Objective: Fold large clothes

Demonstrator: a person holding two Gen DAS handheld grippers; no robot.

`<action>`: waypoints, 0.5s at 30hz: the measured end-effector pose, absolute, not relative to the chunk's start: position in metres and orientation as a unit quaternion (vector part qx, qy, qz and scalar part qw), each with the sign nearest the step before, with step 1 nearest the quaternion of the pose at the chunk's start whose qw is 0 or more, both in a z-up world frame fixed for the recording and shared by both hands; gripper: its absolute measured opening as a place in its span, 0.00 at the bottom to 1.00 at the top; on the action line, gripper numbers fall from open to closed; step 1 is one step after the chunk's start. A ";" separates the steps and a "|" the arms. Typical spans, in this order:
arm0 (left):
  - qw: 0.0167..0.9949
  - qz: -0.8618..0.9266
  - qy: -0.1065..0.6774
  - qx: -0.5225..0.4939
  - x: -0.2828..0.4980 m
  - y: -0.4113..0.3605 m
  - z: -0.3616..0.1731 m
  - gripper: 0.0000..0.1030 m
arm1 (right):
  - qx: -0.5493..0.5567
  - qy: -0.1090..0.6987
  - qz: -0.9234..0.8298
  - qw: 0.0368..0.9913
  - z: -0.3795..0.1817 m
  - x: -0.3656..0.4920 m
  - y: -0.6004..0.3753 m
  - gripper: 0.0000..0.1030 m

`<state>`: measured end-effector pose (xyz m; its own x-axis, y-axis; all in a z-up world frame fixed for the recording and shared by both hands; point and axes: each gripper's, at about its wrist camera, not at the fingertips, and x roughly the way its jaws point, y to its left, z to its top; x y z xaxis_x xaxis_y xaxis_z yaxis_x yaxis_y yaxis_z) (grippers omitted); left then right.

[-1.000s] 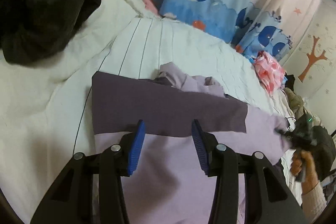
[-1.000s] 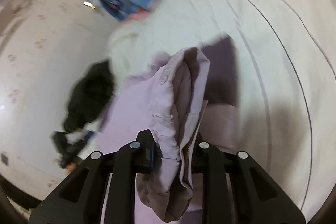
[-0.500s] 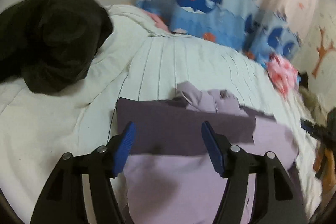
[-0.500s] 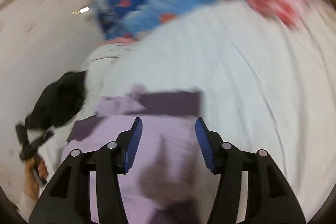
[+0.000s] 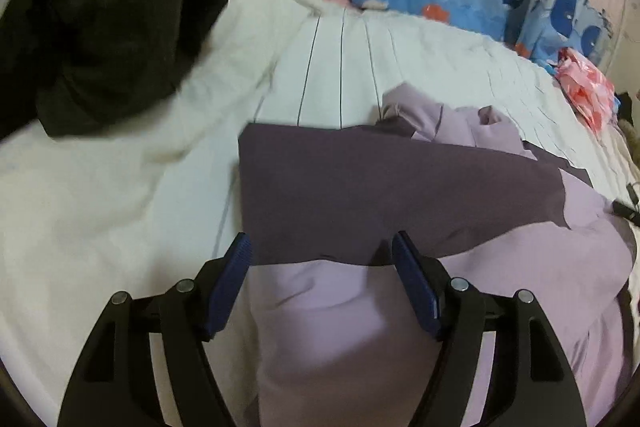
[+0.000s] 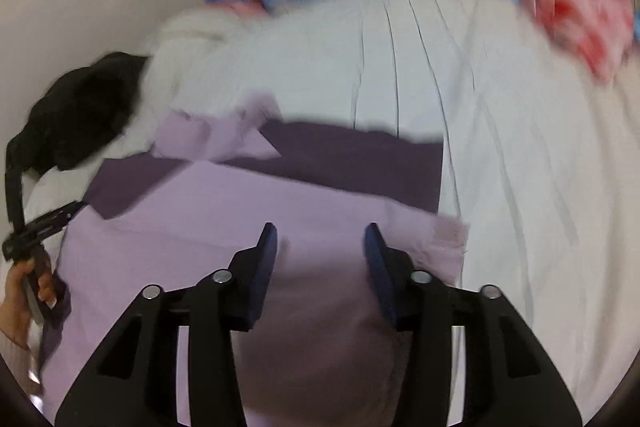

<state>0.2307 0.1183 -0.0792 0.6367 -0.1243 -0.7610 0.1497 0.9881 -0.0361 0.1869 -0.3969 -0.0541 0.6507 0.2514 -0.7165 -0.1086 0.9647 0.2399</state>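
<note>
White bed (image 5: 120,227) carries our purple garment (image 5: 400,195), black clothes (image 5: 112,27) at ten o'clock; we hold left gripper (image 5: 322,251) and right gripper (image 6: 320,239) fingers spread, empty.

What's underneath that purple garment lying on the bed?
The purple garment lies on a white quilt with thin dark stripes, which shows on its far side and both flanks. Whatever sits directly beneath the fabric is covered, so nothing more can be told.

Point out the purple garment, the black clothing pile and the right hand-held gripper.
purple garment (image 5: 360,195): left wrist view, dark band.
black clothing pile (image 5: 112,27): left wrist view, its middle.
right hand-held gripper (image 6: 320,239): right wrist view, between open fingertips.
</note>
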 end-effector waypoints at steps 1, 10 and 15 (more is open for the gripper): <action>0.897 -0.075 0.436 0.017 0.236 0.118 -0.086 0.69 | 0.073 0.414 0.088 0.903 -0.060 0.188 -0.395 0.53; 0.865 -0.131 0.463 -0.140 0.221 0.192 -0.075 0.70 | 0.204 0.439 0.152 0.862 -0.063 0.170 -0.449 0.72; 0.811 -0.156 0.517 -0.226 0.231 0.220 -0.107 0.73 | 0.348 0.474 0.161 0.793 -0.107 0.178 -0.495 0.74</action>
<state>0.2308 0.2198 -0.1071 0.4170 -0.4860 -0.7680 0.0185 0.8494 -0.5275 0.1777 -0.4949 -0.1074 0.4978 0.5854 -0.6400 0.0742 0.7064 0.7039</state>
